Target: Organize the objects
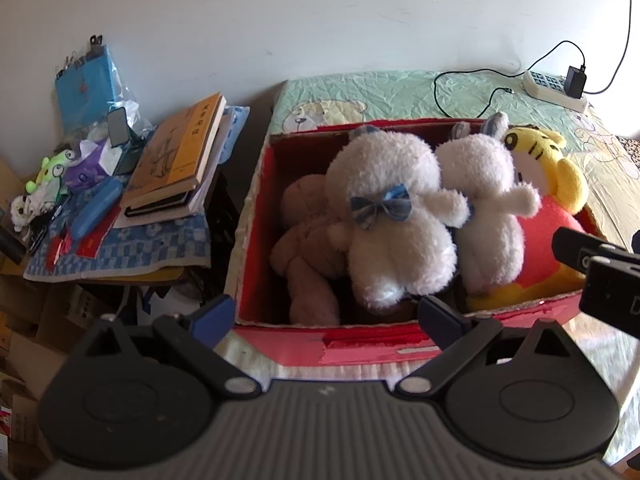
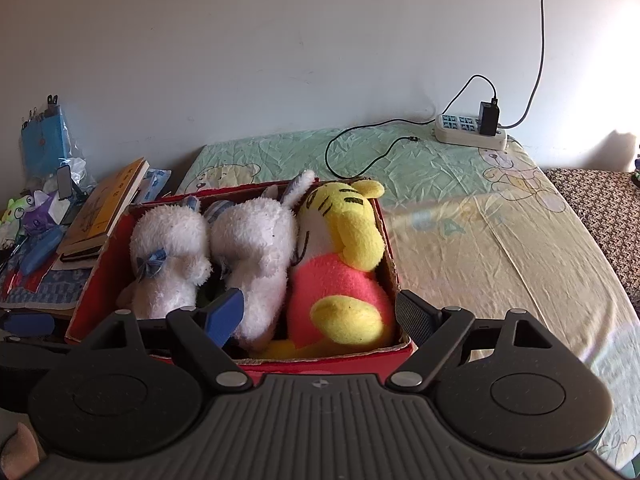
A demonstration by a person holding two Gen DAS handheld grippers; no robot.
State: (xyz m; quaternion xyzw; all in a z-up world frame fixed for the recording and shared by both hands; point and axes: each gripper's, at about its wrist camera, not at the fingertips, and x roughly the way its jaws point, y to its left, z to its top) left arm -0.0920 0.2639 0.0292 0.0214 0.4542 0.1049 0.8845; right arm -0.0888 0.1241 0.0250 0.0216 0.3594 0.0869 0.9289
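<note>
Both tools hang just in front of the near wall of the red box [image 2: 280, 364], and neither carries anything. The left gripper [image 1: 326, 316] has its jaws spread wide, one fingertip outside the near left corner of the box and the other over the near rim; nothing is between them. The right gripper [image 2: 320, 312] is also wide open, with its left finger [image 2: 224, 314] low in front of a white plush and the right finger at the near right corner of the box. It holds nothing, though I cannot tell if the blue pad touches the fur.

The box stands on the near left part of the bed [image 2: 500, 248] and looks full. From near to far I see the brown plush [image 1: 308, 240] lying low at the left, the white plush with the blue bow [image 1: 384, 208], the second white plush [image 1: 484, 200] and the yellow tiger plush [image 2: 344, 260] against the right wall.

I judge that the packing step is at its end or nearly so. A next move would call for pressing the toys down or finding another loose thing; the bed beyond shows only a power strip [image 2: 468, 132] at its far edge.
</note>
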